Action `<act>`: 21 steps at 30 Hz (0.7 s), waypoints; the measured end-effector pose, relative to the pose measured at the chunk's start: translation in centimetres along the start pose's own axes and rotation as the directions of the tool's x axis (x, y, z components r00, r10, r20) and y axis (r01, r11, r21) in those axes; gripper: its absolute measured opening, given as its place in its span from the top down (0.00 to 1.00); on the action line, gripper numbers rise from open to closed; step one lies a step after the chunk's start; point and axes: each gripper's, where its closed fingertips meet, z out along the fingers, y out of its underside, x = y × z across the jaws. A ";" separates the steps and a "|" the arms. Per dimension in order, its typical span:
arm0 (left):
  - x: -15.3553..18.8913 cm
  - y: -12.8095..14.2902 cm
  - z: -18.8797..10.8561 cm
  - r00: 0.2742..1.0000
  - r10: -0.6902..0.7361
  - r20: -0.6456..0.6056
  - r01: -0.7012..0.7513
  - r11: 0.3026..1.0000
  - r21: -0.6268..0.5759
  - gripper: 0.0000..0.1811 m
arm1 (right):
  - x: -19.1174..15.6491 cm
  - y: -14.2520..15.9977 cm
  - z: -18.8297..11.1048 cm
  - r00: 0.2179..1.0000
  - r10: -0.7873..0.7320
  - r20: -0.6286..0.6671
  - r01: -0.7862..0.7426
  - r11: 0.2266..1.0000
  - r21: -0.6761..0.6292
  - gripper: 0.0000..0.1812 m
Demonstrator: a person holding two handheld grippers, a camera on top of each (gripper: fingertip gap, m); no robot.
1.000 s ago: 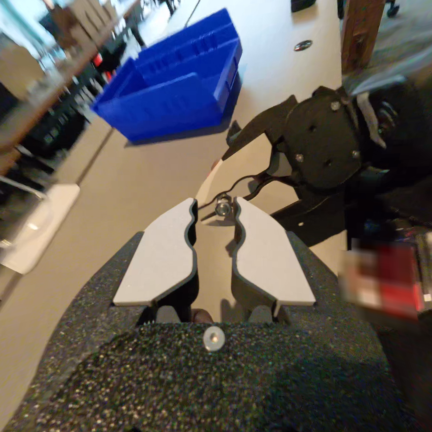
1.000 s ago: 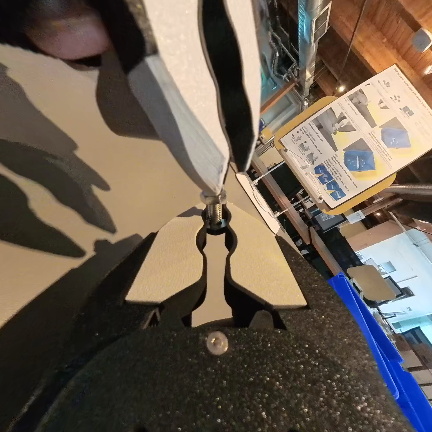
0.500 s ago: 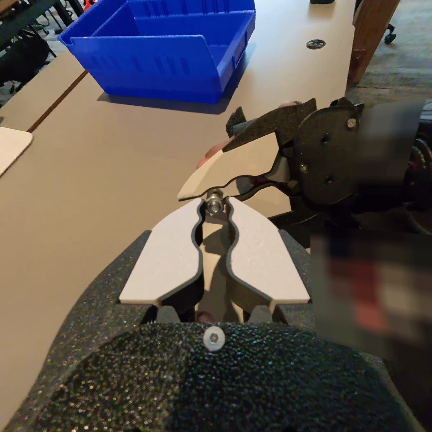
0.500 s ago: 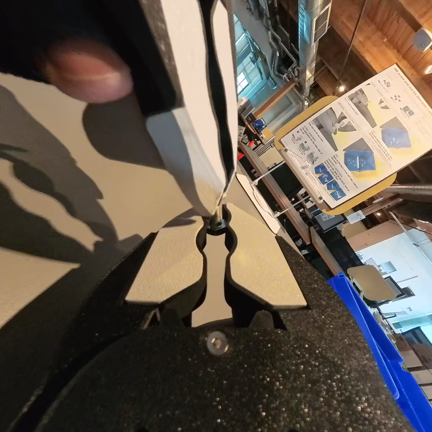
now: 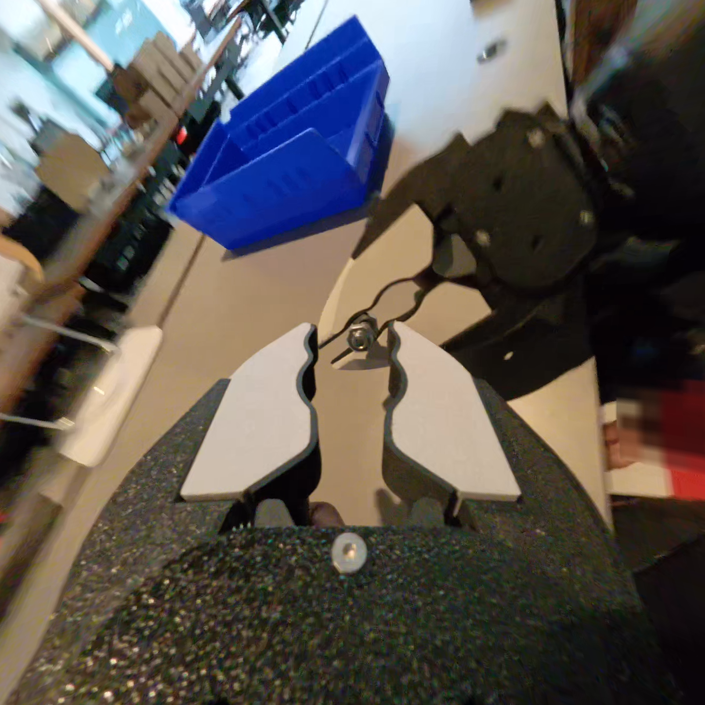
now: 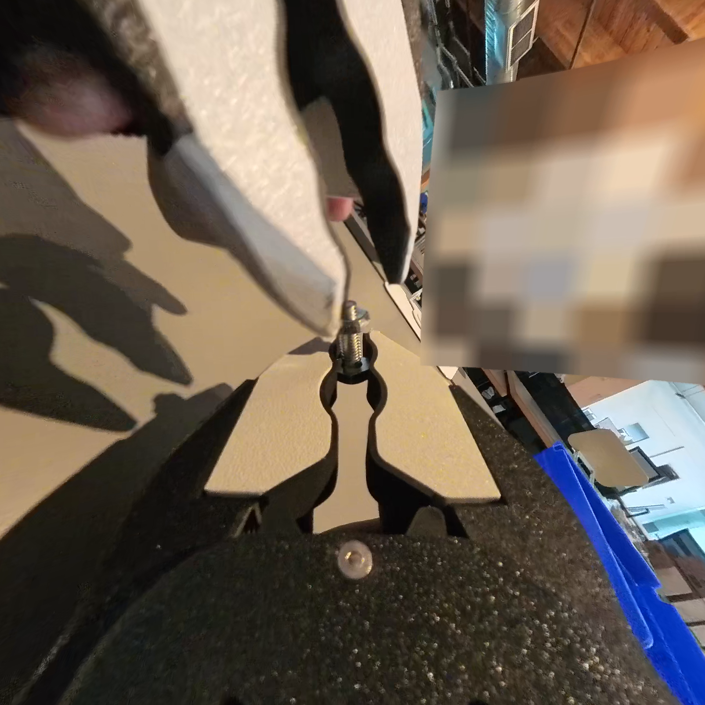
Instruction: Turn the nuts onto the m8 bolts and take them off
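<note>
My right gripper [image 6: 353, 353]: clamped on the bolt [image 6: 351, 349] (nut [image 6: 354, 317] threaded on).
My left gripper [image 5: 353, 335]: jaws parted around the nut, gripping nothing.

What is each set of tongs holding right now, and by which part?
The right tongs grip the bolt low on its threaded shank. The left tongs are open around the nut, holding nothing.

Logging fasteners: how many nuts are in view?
1. The nut sits on the bolt clamped by the right gripper, beside the open left gripper's fingertips. The blue bin's contents are hidden.
</note>
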 end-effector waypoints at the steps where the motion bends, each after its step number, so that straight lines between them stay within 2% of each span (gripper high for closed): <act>1: -0.1 0.0 -0.1 0.994 -0.112 -0.021 0.111 0.994 -0.010 0.81 | 0.0 0.0 0.0 1.000 0.002 0.000 -0.002 1.000 0.000 0.94; 4: 0.1 0.8 -0.2 0.941 -0.331 -0.070 0.326 0.942 -0.079 0.82 | -0.1 0.0 0.0 1.000 -0.006 0.000 0.006 1.000 -0.001 0.94; 8: 0.6 0.7 0.3 0.898 -0.430 -0.094 0.422 0.902 -0.089 0.85 | 0.0 0.0 0.0 1.000 -0.002 -0.001 0.002 1.000 -0.002 0.94; 12: 0.9 0.7 0.8 0.900 -0.427 -0.087 0.419 0.903 -0.096 0.90 | -0.1 0.0 0.0 1.000 -0.007 0.000 0.007 1.000 -0.002 0.95; 15: 0.7 0.9 0.8 0.952 -0.302 -0.056 0.296 0.950 -0.097 0.92 | -0.2 0.1 0.0 1.000 -0.010 0.004 0.010 1.000 -0.005 0.94; 18: 0.7 1.0 0.8 1.000 -0.003 -0.021 0.002 0.997 -0.077 0.92 | -0.2 0.1 0.0 1.000 -0.018 0.003 0.018 1.000 -0.006 0.95; 21: 0.5 1.2 0.9 0.935 0.352 0.044 -0.349 0.935 -0.063 0.91 | -0.4 0.2 0.1 1.000 -0.027 0.006 0.027 1.000 -0.011 0.95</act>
